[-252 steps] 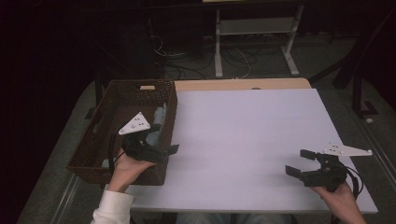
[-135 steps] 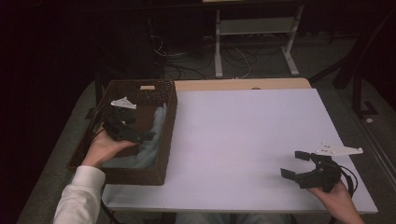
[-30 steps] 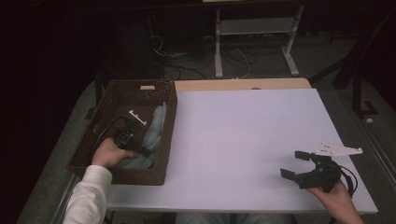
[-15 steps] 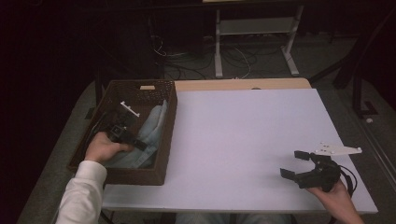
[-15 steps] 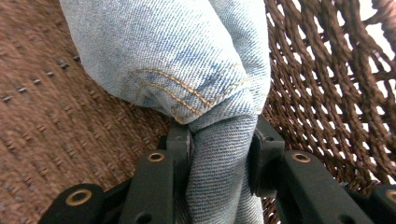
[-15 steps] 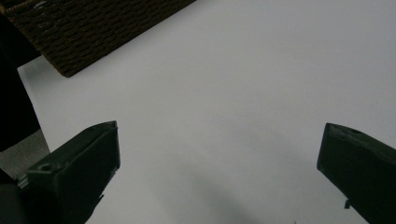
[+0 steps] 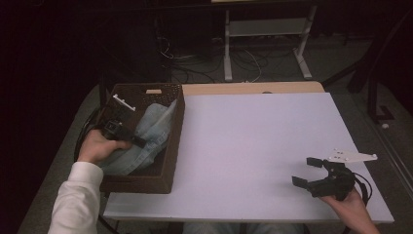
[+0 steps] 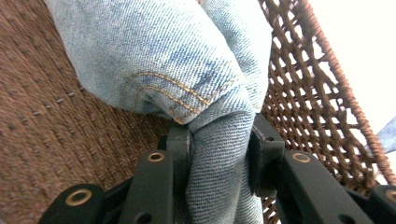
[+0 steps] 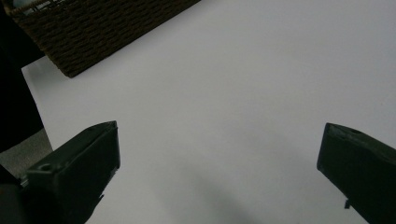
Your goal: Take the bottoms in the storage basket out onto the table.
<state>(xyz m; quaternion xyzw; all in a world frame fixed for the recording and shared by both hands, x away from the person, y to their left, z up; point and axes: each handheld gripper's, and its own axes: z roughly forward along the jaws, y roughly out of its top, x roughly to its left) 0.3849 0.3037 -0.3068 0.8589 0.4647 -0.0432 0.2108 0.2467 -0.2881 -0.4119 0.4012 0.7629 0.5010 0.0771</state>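
The left claw (image 8: pixel 217 154) was clamped on a bunched fold of light blue denim (image 8: pixel 187 60), its two black jaws pressing the cloth from either side just below a seam stitched in orange-gold thread. The denim lay inside the brown woven basket (image 7: pixel 176 122), which stood at the worktop's (image 7: pixel 253 146) left edge, toward the far left corner. In the high view the left claw (image 7: pixel 139 141) sat over the cloth within the basket, with the person's left hand (image 7: pixel 97 146) and white sleeve (image 7: pixel 75 195) coming in over the basket's left wall.

The right claw (image 7: pixel 311 170) rested near the worktop's near right corner, well apart from the basket, its jaws spread wide with nothing between them but bare white surface.

No brand, label or writing could be read on the denim, the basket or either claw.
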